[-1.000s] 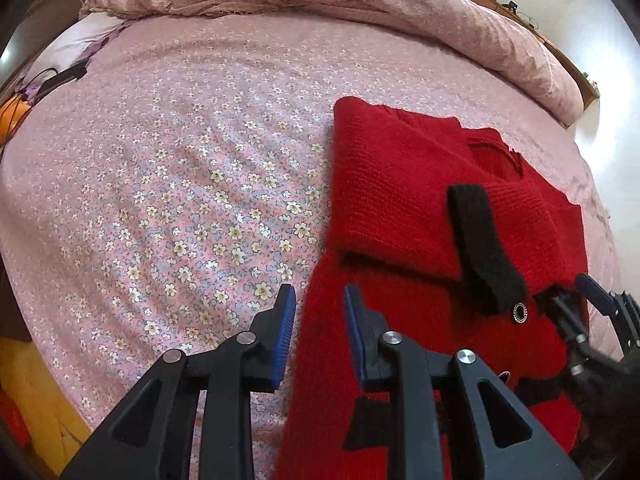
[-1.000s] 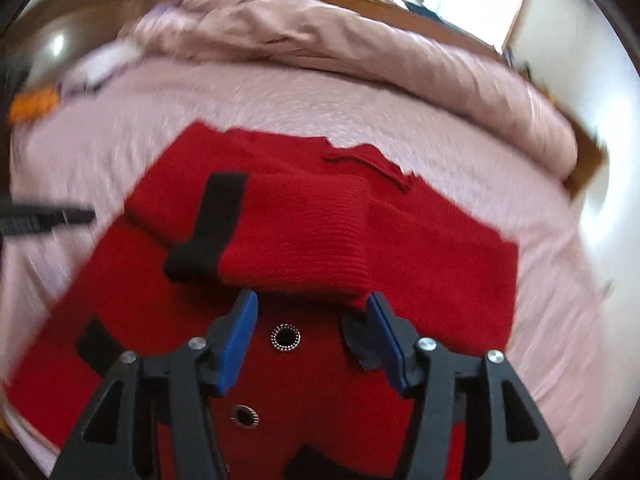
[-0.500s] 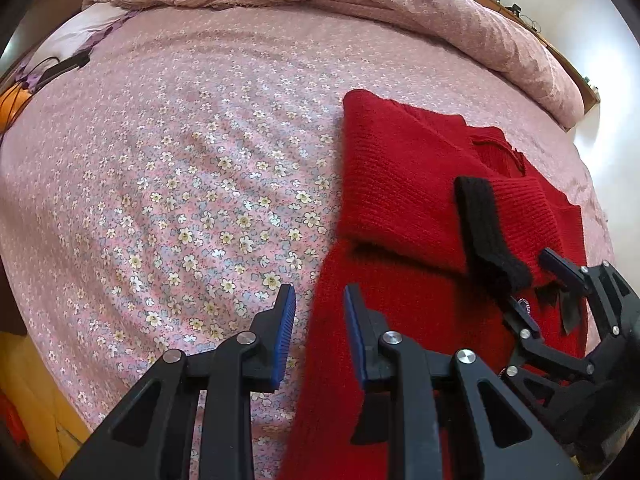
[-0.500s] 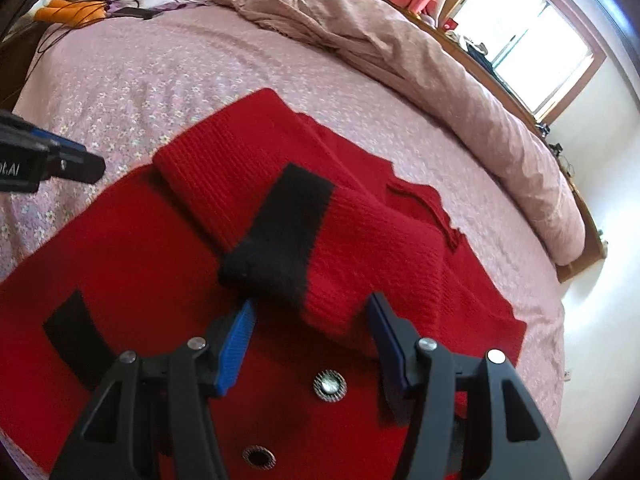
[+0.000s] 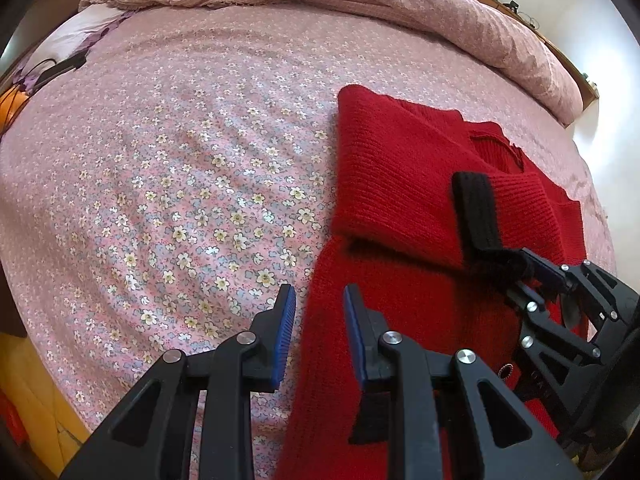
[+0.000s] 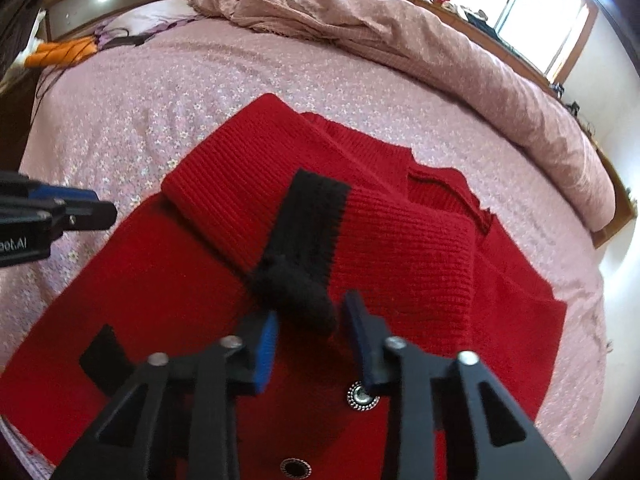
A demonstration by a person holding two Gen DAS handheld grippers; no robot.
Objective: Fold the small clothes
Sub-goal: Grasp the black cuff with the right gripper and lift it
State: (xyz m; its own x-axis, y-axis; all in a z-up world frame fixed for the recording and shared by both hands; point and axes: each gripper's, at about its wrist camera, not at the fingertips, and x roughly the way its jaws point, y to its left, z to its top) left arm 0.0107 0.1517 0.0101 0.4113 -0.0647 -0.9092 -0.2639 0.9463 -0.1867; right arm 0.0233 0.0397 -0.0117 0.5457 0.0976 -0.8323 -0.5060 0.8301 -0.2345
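A red knit cardigan with black trim and metal buttons lies flat on the bed, both sleeves folded across its chest; it also shows in the right wrist view. My right gripper is closing around the black cuff of the upper sleeve, whose bunched end sits between its fingers. It shows in the left wrist view at the cuff. My left gripper is open and empty, over the cardigan's left edge near the hem.
The bed has a pink floral sheet. A rumpled pink duvet lies along the far side. Black cables and orange items lie near the pillow at far left. A window is at the far right.
My right gripper has moved forward onto the black cuff and narrowed around it, lifting and bunching it. My left gripper has stayed open at the cardigan's left edge.
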